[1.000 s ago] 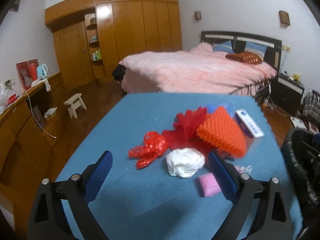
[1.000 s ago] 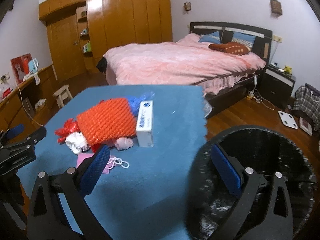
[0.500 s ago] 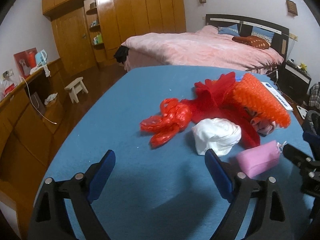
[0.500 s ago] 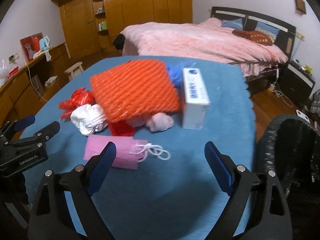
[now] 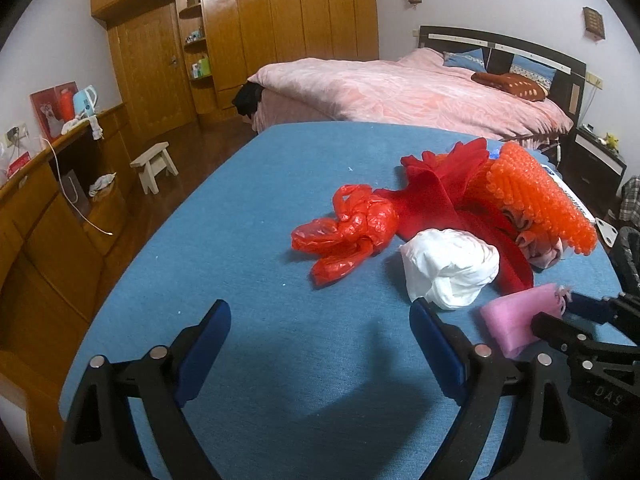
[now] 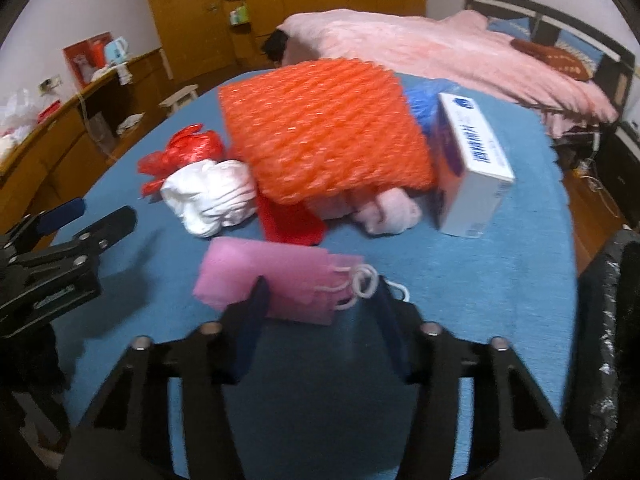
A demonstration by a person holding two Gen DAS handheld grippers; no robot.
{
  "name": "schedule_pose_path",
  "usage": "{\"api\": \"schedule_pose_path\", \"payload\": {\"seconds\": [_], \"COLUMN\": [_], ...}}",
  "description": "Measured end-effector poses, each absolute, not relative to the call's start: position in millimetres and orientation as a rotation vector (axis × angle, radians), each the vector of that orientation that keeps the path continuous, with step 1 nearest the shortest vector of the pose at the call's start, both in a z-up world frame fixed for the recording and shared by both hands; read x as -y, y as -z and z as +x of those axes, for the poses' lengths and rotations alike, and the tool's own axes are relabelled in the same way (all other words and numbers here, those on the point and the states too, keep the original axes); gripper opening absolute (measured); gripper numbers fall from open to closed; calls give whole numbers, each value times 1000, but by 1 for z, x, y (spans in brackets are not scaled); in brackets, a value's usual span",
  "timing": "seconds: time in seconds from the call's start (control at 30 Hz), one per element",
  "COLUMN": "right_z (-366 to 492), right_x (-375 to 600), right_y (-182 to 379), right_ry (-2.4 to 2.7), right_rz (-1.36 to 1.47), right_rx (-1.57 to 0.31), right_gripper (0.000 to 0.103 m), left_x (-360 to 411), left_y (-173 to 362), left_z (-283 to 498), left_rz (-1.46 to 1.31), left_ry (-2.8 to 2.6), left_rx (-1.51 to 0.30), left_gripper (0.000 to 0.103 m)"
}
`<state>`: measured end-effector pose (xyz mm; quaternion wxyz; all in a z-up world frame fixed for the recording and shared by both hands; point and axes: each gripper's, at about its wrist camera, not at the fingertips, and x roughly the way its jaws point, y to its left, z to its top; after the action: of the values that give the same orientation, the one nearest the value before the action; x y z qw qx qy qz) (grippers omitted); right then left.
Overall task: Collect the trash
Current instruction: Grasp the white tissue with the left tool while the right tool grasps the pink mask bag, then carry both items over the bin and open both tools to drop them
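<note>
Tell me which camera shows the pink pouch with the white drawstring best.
The right wrist view: the pink pouch lies centred, whole, its white drawstring visible, between the right gripper fingers, which have just been closing. The left wrist view catches it at the right edge, partly hidden by that gripper.

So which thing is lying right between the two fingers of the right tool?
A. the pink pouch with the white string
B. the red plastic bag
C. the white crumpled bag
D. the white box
A: in the right wrist view the pink pouch lies between the two fingers of the right tool, whose jaws have just been closing around it.
</note>
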<state>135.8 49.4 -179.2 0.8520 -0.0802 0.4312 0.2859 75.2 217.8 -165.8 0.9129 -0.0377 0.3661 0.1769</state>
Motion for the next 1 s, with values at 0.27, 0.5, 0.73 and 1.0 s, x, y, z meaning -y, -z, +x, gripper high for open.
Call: {"api": "schedule_pose_path", "payload": {"seconds": [0.27,0.5,0.73,1.0], "right_z": [129,132,139,140], "right_x": [-33,4,30,32], "right_y": [176,162,156,150], "right_ry": [-610,-511,-442,-452], "right_rz": [-129,-95,-72,-73], "right_rx": [-913,-883,-866,-852], "right_gripper": [9,9,9,10], "left_x": [-209,-189,-180,-168], "left_y": [163,156,161,165], "left_z": [79,95,122,132], "left_rz": [-77,-67,-107,-119], "left_ry": [-340,-287,-224,-130], "left_rx": [-754,-738,-763,-773], "left_gripper": [89,85,67,33]}}
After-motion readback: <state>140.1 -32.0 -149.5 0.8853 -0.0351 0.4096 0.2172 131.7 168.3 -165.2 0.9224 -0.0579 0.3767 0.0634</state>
